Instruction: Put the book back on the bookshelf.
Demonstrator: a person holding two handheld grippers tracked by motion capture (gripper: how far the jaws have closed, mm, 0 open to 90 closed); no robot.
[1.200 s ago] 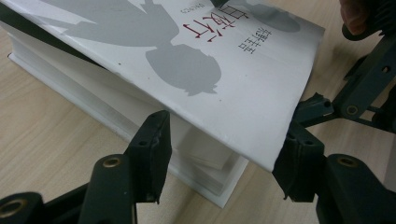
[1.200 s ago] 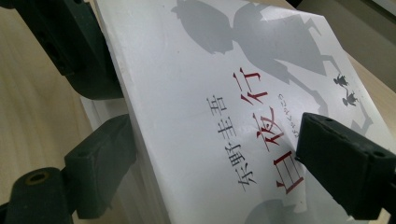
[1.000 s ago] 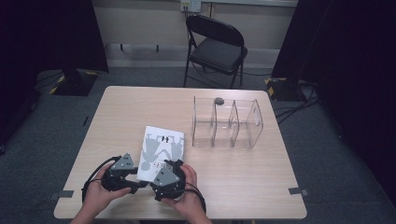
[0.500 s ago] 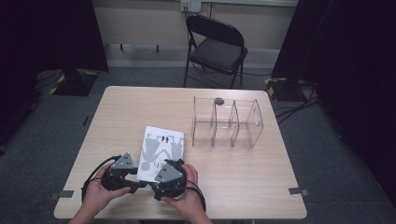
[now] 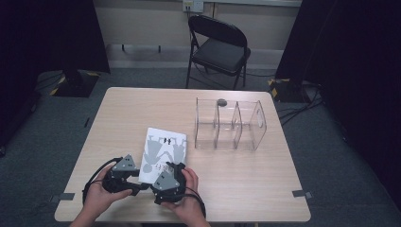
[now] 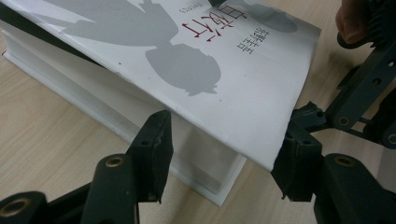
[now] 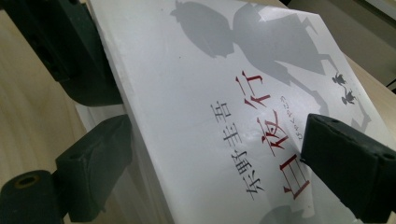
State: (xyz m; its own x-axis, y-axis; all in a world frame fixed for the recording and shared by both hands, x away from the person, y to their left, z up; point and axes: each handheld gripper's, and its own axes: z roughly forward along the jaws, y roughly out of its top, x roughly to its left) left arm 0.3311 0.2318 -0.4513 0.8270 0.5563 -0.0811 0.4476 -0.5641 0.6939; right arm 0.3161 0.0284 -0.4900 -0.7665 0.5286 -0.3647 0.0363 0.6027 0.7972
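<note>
A white book (image 5: 163, 151) with grey figure silhouettes and red lettering lies flat on the near part of the wooden table (image 5: 279, 189). My left gripper (image 5: 140, 186) comes in from the left at the book's near left corner. In the left gripper view its jaws (image 6: 226, 149) stand apart around that corner of the book (image 6: 210, 70), whose cover is lifted off the page block. My right gripper (image 5: 172, 168) reaches over the near edge. In the right gripper view it (image 7: 219, 158) has one finger (image 7: 348, 163) on top of the cover (image 7: 210, 93) and the other tucked at its edge.
A clear acrylic organizer (image 5: 231, 125) with several upright dividers stands at the back right of the table, a small dark round thing (image 5: 221, 101) at its rear rim. A black folding chair (image 5: 220, 47) stands beyond the far edge. Cables trail off the near edge.
</note>
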